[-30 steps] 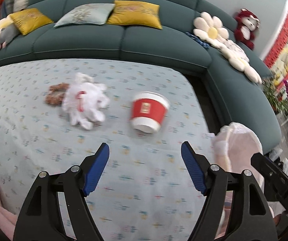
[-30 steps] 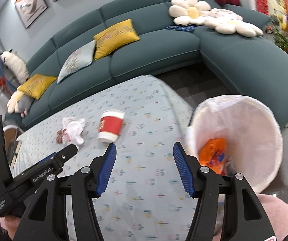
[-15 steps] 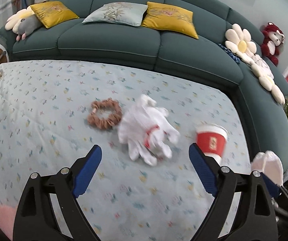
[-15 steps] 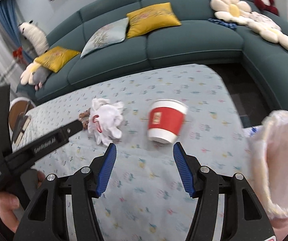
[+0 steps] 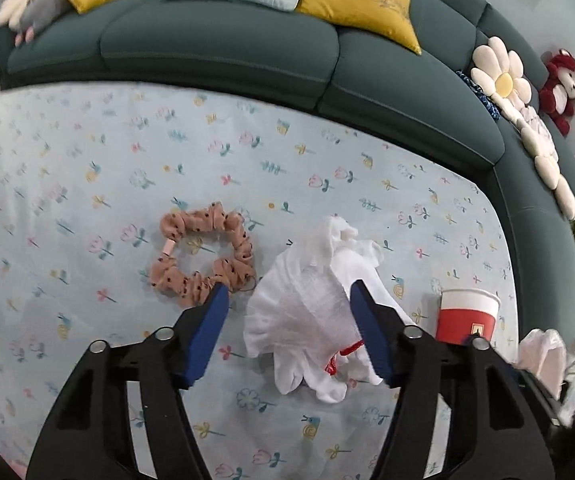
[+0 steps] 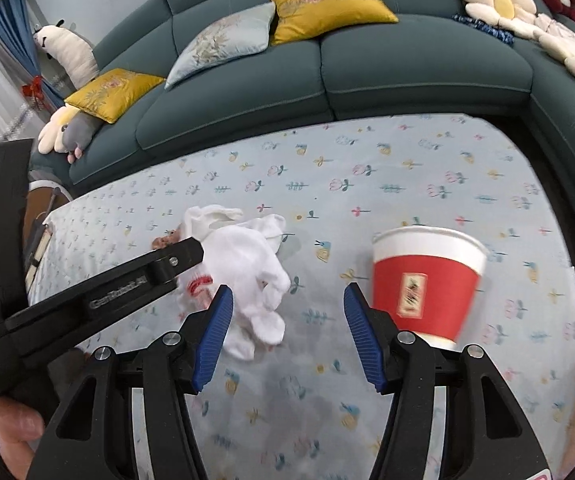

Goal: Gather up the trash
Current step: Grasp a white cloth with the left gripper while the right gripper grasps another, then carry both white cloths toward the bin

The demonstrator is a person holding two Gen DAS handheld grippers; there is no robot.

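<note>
Hovering right over the crumpled white tissue wad, the left tongs have just been narrowing but aren't pinching yet, the wad sitting between the blue pads; the right tongs stand spread over bare cloth on the surface, between that wad and the red paper cup. My guess is the wad's feather-light and squishy, so grab its fat middle, while the cup's light but crushable, so go gentle on the rim. Count: one wad, one cup, one pink scrunchie just beside the wad, with a teal sofa behind.
</note>
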